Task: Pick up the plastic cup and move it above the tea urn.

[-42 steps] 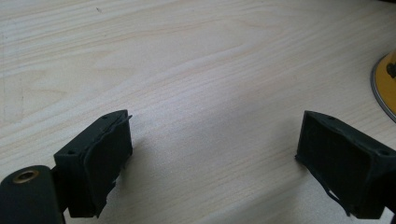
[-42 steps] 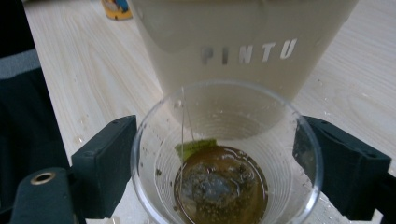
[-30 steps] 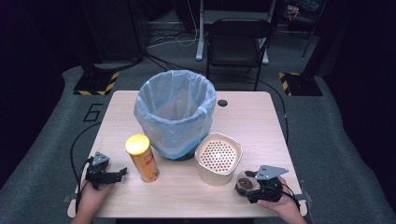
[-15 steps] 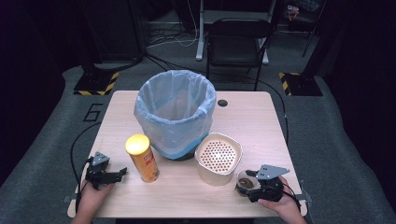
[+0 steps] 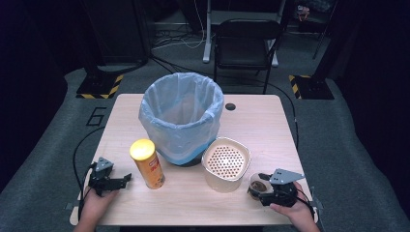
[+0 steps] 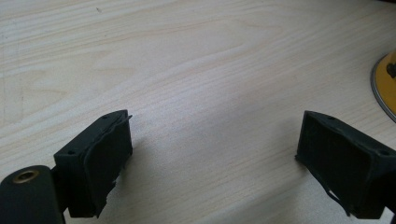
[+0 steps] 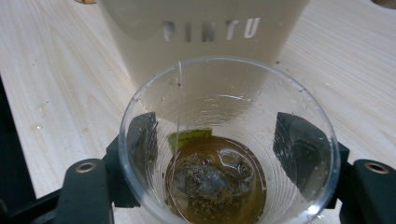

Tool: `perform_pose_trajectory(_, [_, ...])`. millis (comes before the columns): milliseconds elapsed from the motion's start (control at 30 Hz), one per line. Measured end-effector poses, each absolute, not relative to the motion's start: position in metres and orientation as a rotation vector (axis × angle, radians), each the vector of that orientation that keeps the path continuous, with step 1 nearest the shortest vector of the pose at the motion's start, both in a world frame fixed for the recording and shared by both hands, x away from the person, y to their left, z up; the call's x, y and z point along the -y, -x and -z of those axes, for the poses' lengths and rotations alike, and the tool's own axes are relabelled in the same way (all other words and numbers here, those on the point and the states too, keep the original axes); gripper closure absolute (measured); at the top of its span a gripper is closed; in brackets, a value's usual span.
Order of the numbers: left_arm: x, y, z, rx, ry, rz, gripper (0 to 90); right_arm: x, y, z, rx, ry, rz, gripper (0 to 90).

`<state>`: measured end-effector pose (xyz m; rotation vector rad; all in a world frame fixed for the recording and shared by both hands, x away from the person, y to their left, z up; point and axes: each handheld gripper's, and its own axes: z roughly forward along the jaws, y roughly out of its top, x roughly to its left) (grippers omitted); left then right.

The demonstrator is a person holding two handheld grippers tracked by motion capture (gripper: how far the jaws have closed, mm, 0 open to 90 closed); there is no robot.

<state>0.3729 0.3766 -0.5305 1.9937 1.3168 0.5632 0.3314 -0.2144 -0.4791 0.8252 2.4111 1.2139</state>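
Observation:
A clear plastic cup (image 5: 256,184) with brown tea and a tea bag (image 7: 212,179) stands near the table's front right. My right gripper (image 5: 260,185) reaches around it. Its jaws have just been closing, and the pads (image 7: 142,140) lie against the cup (image 7: 224,107) on both sides. Just behind the cup stands a beige strainer container (image 5: 226,162), whose wall (image 7: 205,32) is lettered. My left gripper (image 5: 123,180) rests at the front left, open and holding nothing (image 6: 212,158) over bare wood. A yellow-lidded chip can (image 5: 147,163) stands to its right.
A bin lined with a blue bag (image 5: 181,113) stands at the middle of the wooden table (image 5: 261,125). The can's yellow lid (image 6: 387,84) is at the right edge of the left gripper view. A black chair (image 5: 246,43) stands beyond the table.
The right gripper's jaws have drawn in a little around the cup. Both hands stay where they were.

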Motion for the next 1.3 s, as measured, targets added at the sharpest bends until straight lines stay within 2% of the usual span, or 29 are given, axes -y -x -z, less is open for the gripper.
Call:
perform_pose_trajectory(700, [-0.377,-0.373,0.531,-1.312,-1.995,-0.562,10.1,0.246,-0.345,0.487,-2.238,-1.010,-1.177,30.5])
perform_pose_trajectory(900, [-0.377,-0.373,0.531,-1.312,-1.995,-0.562,10.0,0.251,-0.347,0.488,-2.225,-1.079,-1.198,25.2])
perform_pose_trajectory(933, [-0.377,-0.373,0.531,-1.312,-1.995,-0.562,10.1,0.251,-0.347,0.488,-2.229,-1.077,-1.202,23.4])
perform_pose_trajectory(967, [-0.377,-0.373,0.531,-1.312,-1.996,-0.562,10.0,0.251,-0.347,0.487,-2.220,-1.073,-1.181,17.7])
perform_pose_trajectory(1067, [-0.377,-0.373,0.531,-1.312,-1.995,-0.562,10.1,0.251,-0.347,0.483,-2.197,-1.087,-1.199,14.9])
perform_pose_trajectory(1300, [-0.377,-0.373,0.531,-1.312,-1.995,-0.562,10.1,0.251,-0.344,0.472,-2.155,-1.079,-1.217,14.4])
